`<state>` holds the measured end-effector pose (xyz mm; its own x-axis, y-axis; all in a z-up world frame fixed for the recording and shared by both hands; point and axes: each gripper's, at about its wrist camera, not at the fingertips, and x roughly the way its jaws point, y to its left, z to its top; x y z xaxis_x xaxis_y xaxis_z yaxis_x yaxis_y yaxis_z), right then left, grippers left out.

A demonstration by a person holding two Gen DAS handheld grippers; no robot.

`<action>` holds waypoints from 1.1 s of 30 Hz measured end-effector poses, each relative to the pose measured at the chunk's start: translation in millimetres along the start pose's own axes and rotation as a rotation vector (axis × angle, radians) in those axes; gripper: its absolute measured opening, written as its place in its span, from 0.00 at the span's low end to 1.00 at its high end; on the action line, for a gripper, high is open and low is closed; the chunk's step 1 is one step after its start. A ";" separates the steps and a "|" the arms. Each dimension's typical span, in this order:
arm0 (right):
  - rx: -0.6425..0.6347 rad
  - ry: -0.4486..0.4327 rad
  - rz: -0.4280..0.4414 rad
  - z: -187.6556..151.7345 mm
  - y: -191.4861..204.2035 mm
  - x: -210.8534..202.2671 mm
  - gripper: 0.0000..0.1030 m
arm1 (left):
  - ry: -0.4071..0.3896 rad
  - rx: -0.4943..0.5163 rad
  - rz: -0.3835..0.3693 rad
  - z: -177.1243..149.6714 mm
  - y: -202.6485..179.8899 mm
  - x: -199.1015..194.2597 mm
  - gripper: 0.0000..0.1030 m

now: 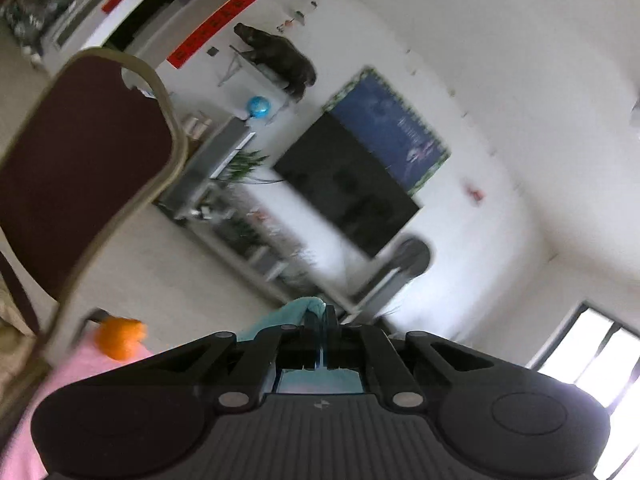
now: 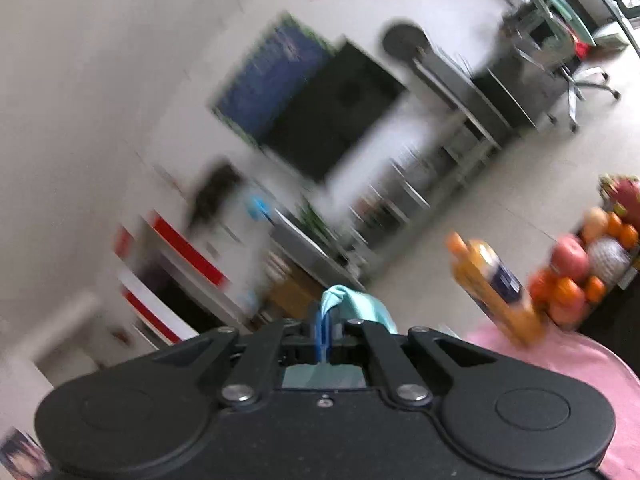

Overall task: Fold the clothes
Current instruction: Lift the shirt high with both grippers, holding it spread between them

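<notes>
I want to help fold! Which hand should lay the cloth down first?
Neither clearly: the left tool and right tool are both shut on the teal cloth, both above the pink table. Probably both together.

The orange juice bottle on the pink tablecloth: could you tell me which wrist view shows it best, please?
The right wrist view: the orange juice bottle shows body, label and cap, though blurred. The left wrist view catches only an orange blur, perhaps its cap.

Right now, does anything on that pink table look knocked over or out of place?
Nothing stands out. The orange bottle looks slanted only because the whole picture is tilted and blurred. Both grippers, left and right, pinch teal cloth.
</notes>
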<state>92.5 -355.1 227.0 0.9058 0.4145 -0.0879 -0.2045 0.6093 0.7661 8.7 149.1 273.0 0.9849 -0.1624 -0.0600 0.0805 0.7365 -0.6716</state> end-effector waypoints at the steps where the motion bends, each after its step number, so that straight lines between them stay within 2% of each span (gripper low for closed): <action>1: 0.005 -0.029 0.031 2.5 2.5 -14.1 0.01 | -0.003 0.004 -0.006 -2.9 -6.3 -4.9 0.01; 4: -0.017 -0.030 0.063 2.5 17.0 -22.3 0.01 | -0.027 0.066 -0.048 -1.2 -27.6 -17.1 0.01; 6: -0.043 -0.065 0.082 4.9 29.9 -31.0 0.02 | -0.037 0.079 -0.074 5.4 -30.9 -24.0 0.01; 9: -0.062 -0.081 0.089 5.3 34.7 -20.4 0.02 | -0.037 0.114 -0.051 2.7 -20.1 -13.4 0.01; 13: -0.054 -0.007 0.018 -0.9 24.8 28.0 0.02 | 0.054 0.113 0.084 5.5 14.1 29.8 0.01; 14: -0.047 0.022 -0.013 -4.6 19.4 45.4 0.02 | 0.088 0.112 0.130 2.7 29.7 53.6 0.01; 18: -0.027 0.169 -0.178 -30.3 -14.3 130.2 0.02 | 0.258 0.104 0.311 -24.3 84.9 142.5 0.01; 20: -0.028 0.212 -0.271 -42.0 -32.5 177.8 0.02 | 0.293 0.040 0.330 -24.5 103.6 170.3 0.01; 22: -0.018 0.197 -0.275 -41.8 -29.8 192.9 0.02 | 0.239 0.016 0.282 -7.4 97.3 169.4 0.01; 25: -0.069 0.096 -0.142 -20.6 1.9 167.7 0.02 | 0.074 0.084 0.155 24.8 63.1 135.4 0.01; 26: -0.101 0.058 -0.107 -11.4 12.4 157.6 0.02 | 0.041 0.106 0.124 30.2 55.1 120.5 0.02; 27: -0.124 0.027 -0.082 -2.5 19.6 147.5 0.02 | 0.033 0.116 0.103 26.5 52.8 108.6 0.02; 29: -0.130 0.018 -0.046 4.0 19.3 124.4 0.02 | 0.048 0.128 0.082 16.0 52.8 92.7 0.02; 31: -0.132 0.037 -0.061 -4.5 7.5 109.5 0.02 | 0.085 0.150 0.107 -9.2 60.5 80.4 0.02; 33: -0.123 0.087 -0.087 -27.0 -13.6 101.7 0.02 | 0.117 0.171 0.162 -39.7 76.5 73.4 0.02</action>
<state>177.4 -303.0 190.4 0.8874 0.4108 -0.2091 -0.1759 0.7212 0.6700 81.1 167.5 187.9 0.9635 -0.1003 -0.2482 -0.0425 0.8579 -0.5120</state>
